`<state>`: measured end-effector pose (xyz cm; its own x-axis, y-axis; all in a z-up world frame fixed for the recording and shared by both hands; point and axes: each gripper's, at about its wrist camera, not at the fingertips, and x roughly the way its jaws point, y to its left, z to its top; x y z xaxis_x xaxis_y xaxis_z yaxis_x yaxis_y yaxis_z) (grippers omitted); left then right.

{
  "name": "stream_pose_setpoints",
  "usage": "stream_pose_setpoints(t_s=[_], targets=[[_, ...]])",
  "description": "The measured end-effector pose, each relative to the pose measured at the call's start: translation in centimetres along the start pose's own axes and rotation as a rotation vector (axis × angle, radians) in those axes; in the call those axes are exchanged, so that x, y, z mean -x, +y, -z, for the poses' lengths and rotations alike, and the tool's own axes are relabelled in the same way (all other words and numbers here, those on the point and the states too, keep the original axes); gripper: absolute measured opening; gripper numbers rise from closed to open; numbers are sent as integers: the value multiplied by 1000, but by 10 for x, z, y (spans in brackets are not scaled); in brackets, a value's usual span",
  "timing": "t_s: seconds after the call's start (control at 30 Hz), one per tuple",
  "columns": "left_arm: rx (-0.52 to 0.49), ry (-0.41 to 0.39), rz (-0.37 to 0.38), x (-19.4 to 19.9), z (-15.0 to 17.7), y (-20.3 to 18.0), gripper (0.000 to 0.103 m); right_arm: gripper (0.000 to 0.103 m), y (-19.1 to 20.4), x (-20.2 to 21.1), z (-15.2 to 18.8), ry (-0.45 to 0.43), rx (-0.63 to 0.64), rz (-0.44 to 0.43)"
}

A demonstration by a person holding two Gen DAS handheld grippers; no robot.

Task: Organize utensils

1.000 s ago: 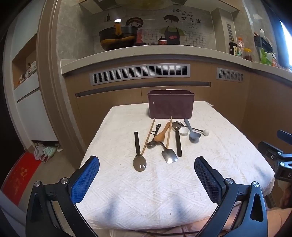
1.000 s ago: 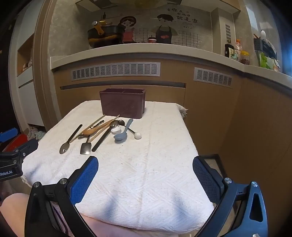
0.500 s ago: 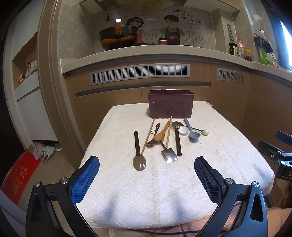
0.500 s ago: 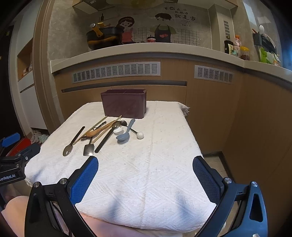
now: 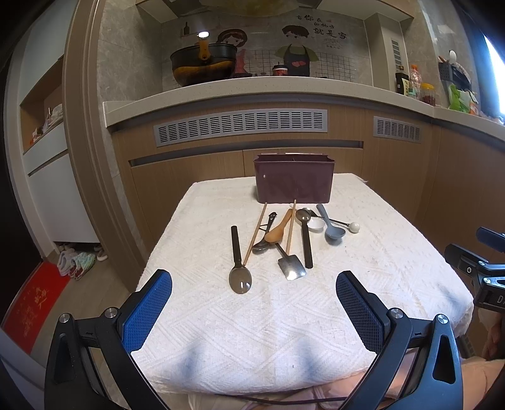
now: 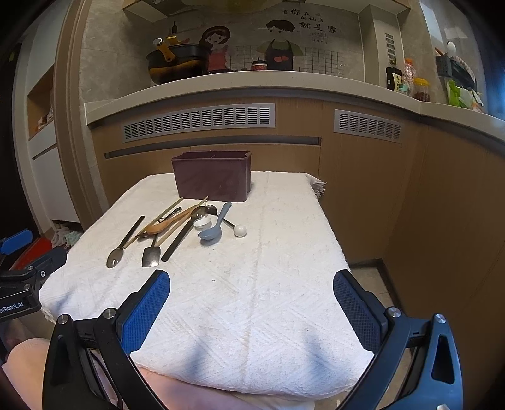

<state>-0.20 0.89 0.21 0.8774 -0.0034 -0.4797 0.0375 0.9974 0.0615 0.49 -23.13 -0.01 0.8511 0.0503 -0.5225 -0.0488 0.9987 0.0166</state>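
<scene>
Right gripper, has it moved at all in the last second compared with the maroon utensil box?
Yes. In the right wrist view the maroon utensil box sits slightly further right than before, so the right gripper has swung slightly left.

- The wall mural [image 5: 303, 28] above the counter carries two lines of Chinese characters at its upper right; the lower line reads "就是家", the upper line is too small to read with certainty.
- The left gripper [image 6: 19, 302], at the left edge of the right wrist view, bears white lettering cut off at the frame: "enRobot.AI".
- The right gripper [image 5: 492, 296], at the right edge of the left wrist view, shows only a "D".
- The red floor mat [image 5: 28, 312] has gold characters, too blurred to read.
</scene>
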Motion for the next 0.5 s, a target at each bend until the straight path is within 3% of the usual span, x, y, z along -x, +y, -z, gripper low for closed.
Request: stream_pose_setpoints(t_s=[0.5], targets=[[1, 1, 0, -1, 0, 0, 103, 103, 0, 3, 0, -11, 4, 18]])
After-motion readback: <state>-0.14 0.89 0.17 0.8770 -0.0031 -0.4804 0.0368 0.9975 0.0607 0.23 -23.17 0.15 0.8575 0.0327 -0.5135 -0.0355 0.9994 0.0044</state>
